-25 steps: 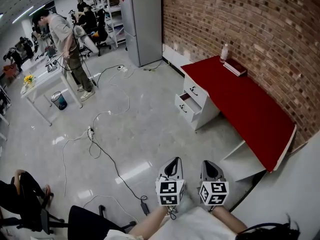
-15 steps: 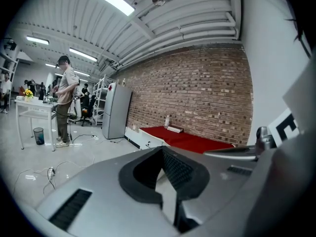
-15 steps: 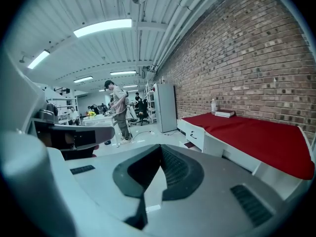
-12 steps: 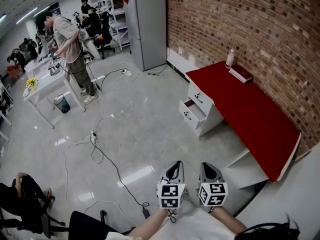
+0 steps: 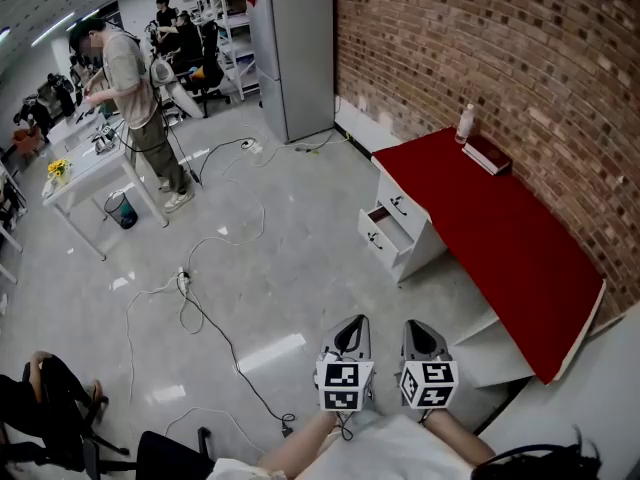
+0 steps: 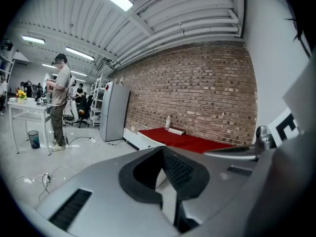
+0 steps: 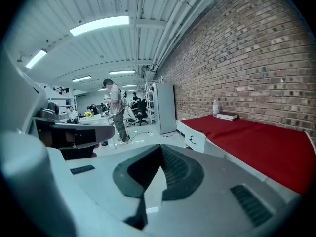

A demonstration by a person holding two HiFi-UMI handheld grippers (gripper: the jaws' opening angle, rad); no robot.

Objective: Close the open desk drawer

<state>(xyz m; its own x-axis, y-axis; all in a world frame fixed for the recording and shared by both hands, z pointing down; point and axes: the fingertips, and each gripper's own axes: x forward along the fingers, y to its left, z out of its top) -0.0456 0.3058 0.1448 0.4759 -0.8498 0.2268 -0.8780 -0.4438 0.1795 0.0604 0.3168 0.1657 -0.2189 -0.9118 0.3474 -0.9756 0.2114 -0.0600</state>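
Note:
A desk with a red top [image 5: 500, 218] stands along the brick wall at the right of the head view. Its white drawer unit [image 5: 415, 230] faces the room. The lower drawer [image 5: 379, 232] is pulled out; the drawer above it sits flush. My left gripper [image 5: 348, 330] and right gripper [image 5: 419, 330] are held side by side at the bottom of that view, far from the desk, both shut on nothing. In the left gripper view the jaws of that gripper [image 6: 165, 181] meet, with the red top [image 6: 187, 141] ahead. The right gripper [image 7: 153, 181] looks past the drawer unit [image 7: 191, 141].
A bottle [image 5: 465, 122] and a book [image 5: 493, 153] lie at the desk's far end. A grey cabinet [image 5: 295, 48] stands by the wall. Cables [image 5: 200, 298] trail over the floor. A person [image 5: 125, 98] stands at a white table [image 5: 80, 173]. A chair [image 5: 50, 408] sits bottom left.
The head view has shifted slightly, so the desk sits a little farther right and lower in frame. Both grippers stay shut, low in the view. The person at the table has moved a little.

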